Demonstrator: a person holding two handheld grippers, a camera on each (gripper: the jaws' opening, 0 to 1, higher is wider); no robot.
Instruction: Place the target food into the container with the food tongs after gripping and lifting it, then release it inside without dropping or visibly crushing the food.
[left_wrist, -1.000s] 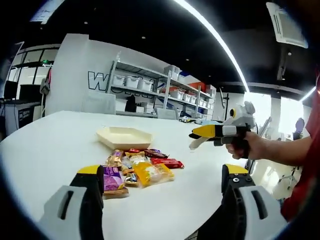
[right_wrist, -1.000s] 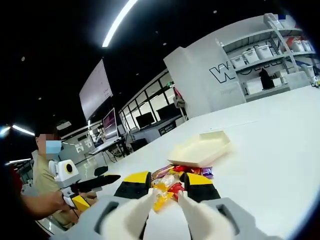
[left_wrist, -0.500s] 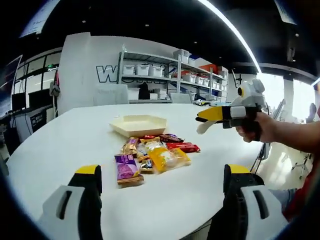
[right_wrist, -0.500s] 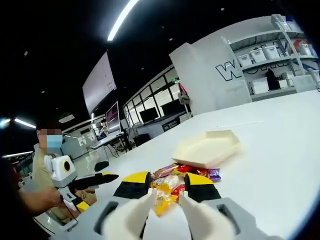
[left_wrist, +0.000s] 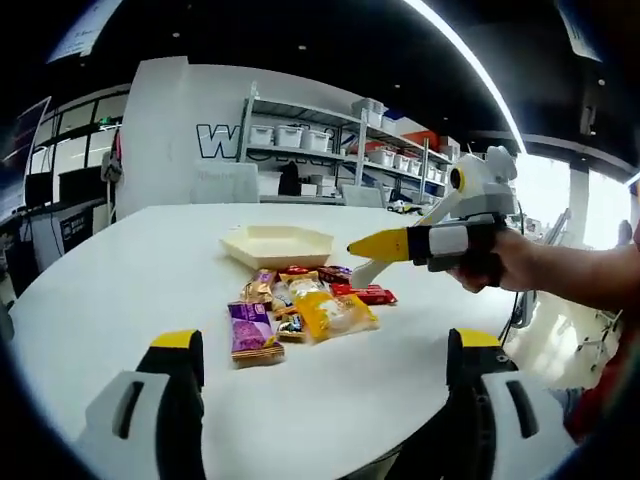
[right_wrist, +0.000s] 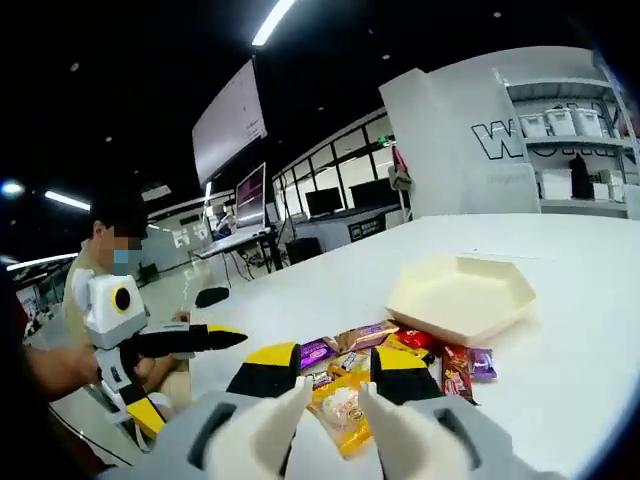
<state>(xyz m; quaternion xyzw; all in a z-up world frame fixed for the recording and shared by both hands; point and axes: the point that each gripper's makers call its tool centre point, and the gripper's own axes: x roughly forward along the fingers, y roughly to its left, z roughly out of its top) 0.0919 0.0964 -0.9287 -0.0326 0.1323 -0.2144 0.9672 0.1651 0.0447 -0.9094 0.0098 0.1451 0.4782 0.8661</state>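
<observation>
Nearest in the left gripper view, the left tongs (left_wrist: 325, 360) rise from the bottom with their two yellow-tipped black jaws standing wide apart and holding nothing, poised over the near edge of the round white desk (left_wrist: 110, 270). Just beyond them, toward the middle of the desk, lies a small heap of wrapped snacks: a purple packet (left_wrist: 254, 335) at the near left of the heap, a clear yellow-orange packet (left_wrist: 330, 313) just beside it, small gold and brown wrapped sweets (left_wrist: 270, 292) between and behind them, and a red bar wrapper (left_wrist: 368, 294) at the heap's far right. Behind the heap, close to it but apart, sits the cream hexagonal shallow tray (left_wrist: 277, 245), bare inside. From the right side a person's hand (left_wrist: 505, 270) holds the right tongs (left_wrist: 372, 258) above the desk, their yellow and cream tips pointing at the heap's far right without touching it. In the right gripper view the right tongs (right_wrist: 333, 375) show their cream blades nearly together, a narrow gap between them, nothing gripped; past the tips lie the yellow-orange packet (right_wrist: 343, 405) and the tray (right_wrist: 462, 296), and the left tongs (right_wrist: 195, 340) enter from the left. Farthest back stand metal shelves with white bins (left_wrist: 330, 150).
</observation>
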